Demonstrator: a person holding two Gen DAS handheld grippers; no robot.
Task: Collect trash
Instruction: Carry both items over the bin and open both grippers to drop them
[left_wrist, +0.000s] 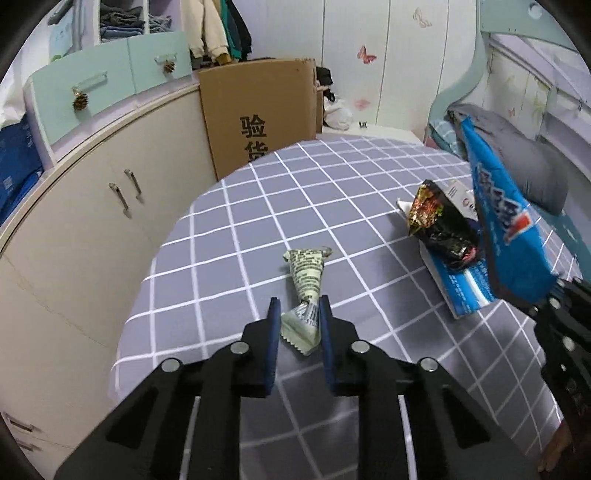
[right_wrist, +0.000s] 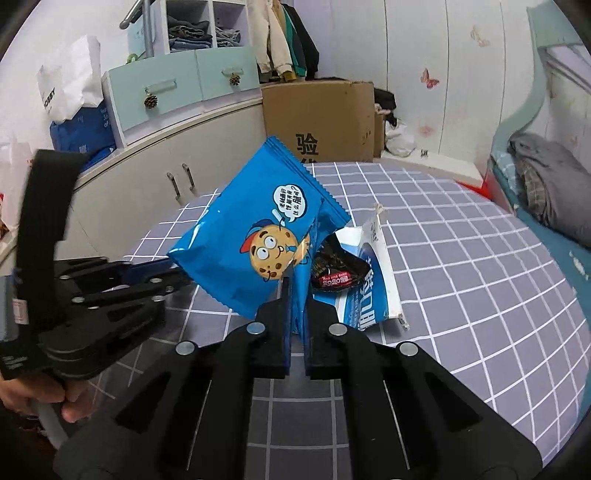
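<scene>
On the grey checked tabletop (left_wrist: 258, 206) the green twisted wrapper (left_wrist: 304, 286) lies lengthwise straight out from my left jaws (left_wrist: 297, 314), nearly closed around its near end, while my right jaws (right_wrist: 297, 291) pinch the blue cookie bag (right_wrist: 255, 236) beside it.

Past my tool stands a brown cardboard box (left_wrist: 258, 110). A cupboard (left_wrist: 92, 206) with green drawers (left_wrist: 110, 81) is to my left, a bed (right_wrist: 546, 192) to my right.
</scene>
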